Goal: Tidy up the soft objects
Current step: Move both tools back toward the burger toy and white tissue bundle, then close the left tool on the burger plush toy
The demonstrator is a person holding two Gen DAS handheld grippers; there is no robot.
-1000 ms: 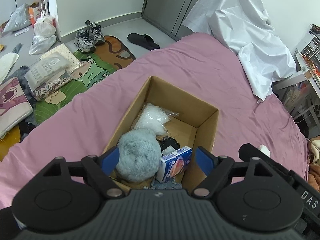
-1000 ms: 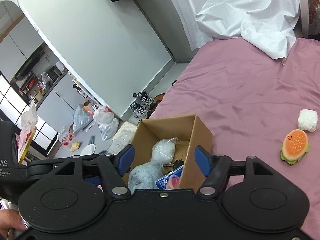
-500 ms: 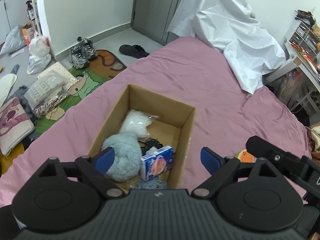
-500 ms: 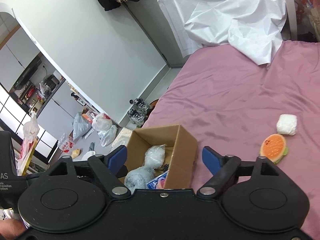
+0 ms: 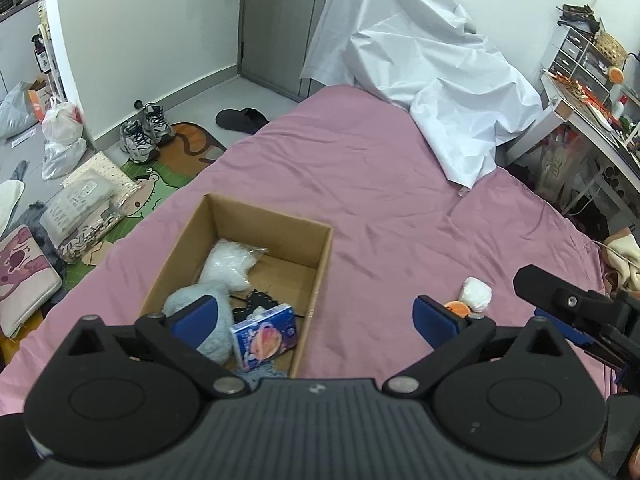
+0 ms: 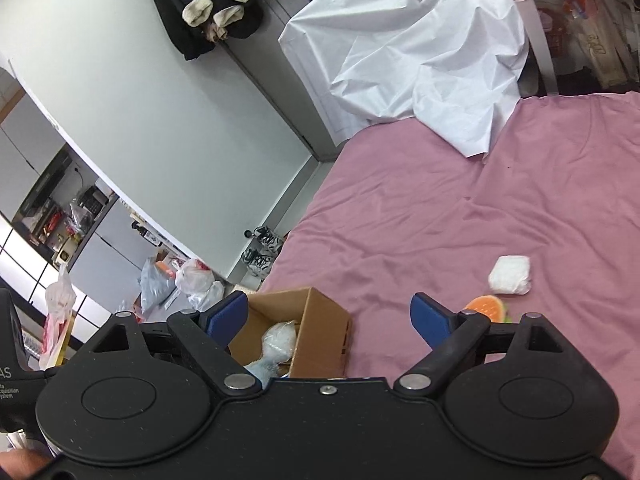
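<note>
Plainly the pink bedsheet, smooth and faintly creased, serves as the sorting ground; the cardboard box, stiff and square, sits on it as the bin, holding a fluffy grey plush, a crinkly bag of white filling and a glossy tissue pack; outside it, near the right gripper, lie a burger-shaped plush and a white wad, probably next; both it and the left gripper are empty, jaws opening wide.

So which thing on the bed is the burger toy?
Start at the cardboard box on the pink bedsheet and look right. Two small things lie there: the burger toy is the orange one, nearer than the plain white bundle.
</note>
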